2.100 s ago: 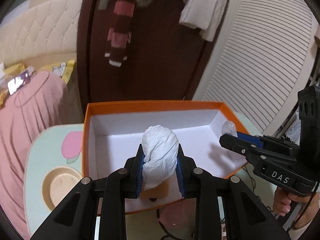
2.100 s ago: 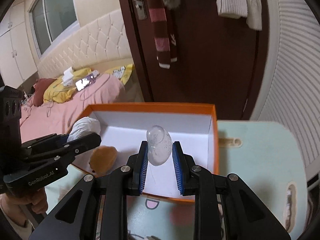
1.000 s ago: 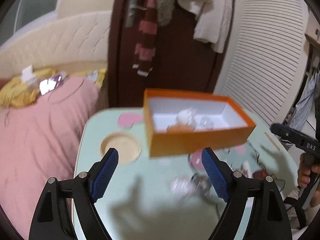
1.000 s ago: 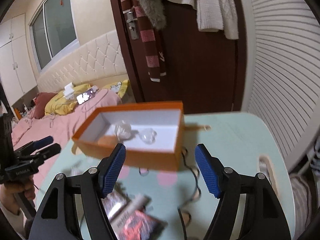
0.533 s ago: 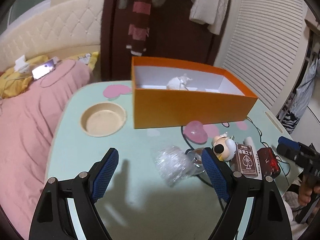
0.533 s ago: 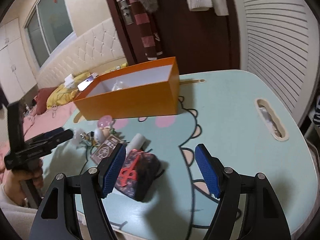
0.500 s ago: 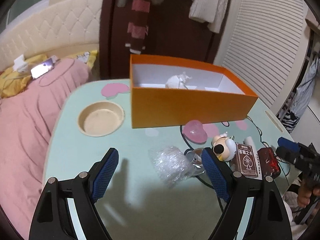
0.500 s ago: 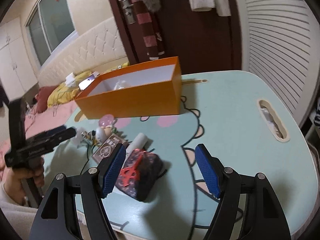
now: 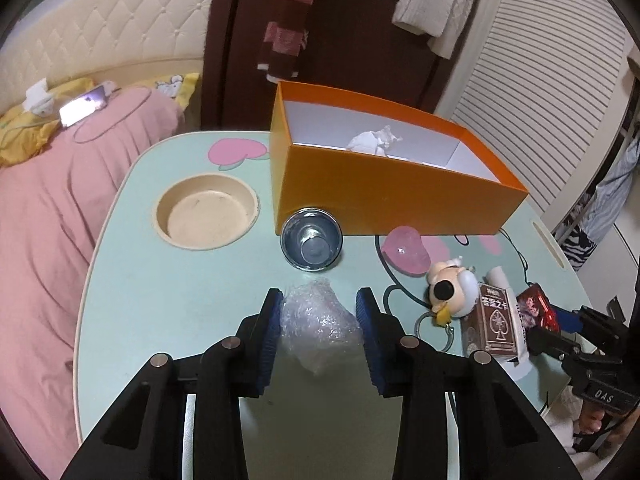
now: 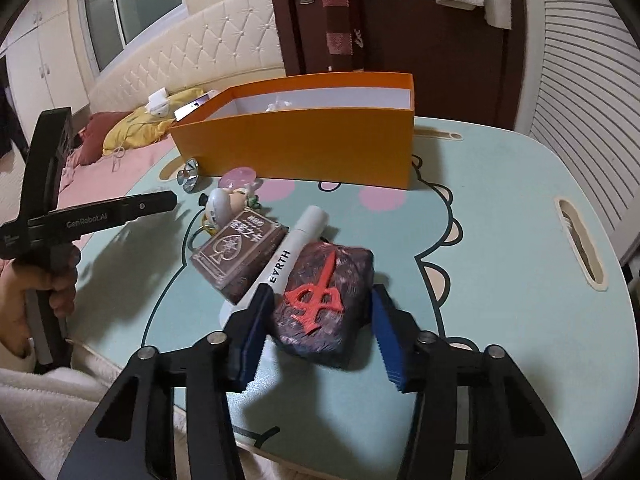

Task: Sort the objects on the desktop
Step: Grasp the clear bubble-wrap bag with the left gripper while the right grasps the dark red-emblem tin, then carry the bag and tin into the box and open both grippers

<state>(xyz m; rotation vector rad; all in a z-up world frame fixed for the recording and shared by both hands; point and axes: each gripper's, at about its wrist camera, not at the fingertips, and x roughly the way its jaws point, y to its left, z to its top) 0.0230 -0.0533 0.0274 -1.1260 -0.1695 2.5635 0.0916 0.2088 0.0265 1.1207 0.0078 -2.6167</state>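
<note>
My left gripper points down at a crumpled wad of clear plastic on the mint table. Its jaws are closing and both blue pads touch the wad's sides. My right gripper straddles a dark pouch with a red symbol. Its jaws are closing, the right finger is blurred, and a thin gap remains beside the pouch. A white tube lies against the pouch, under the left pad. The orange box stands at the back with a white tissue inside.
Between the grippers lie a card box, a duck toy, a pink gem and a metal cup. A round recess sits at the table's left, a slot at its right. A pink bed borders the left.
Both grippers sank toward the table and their jaws narrowed. The left now encloses the plastic wad; the right now flanks the dark pouch.
</note>
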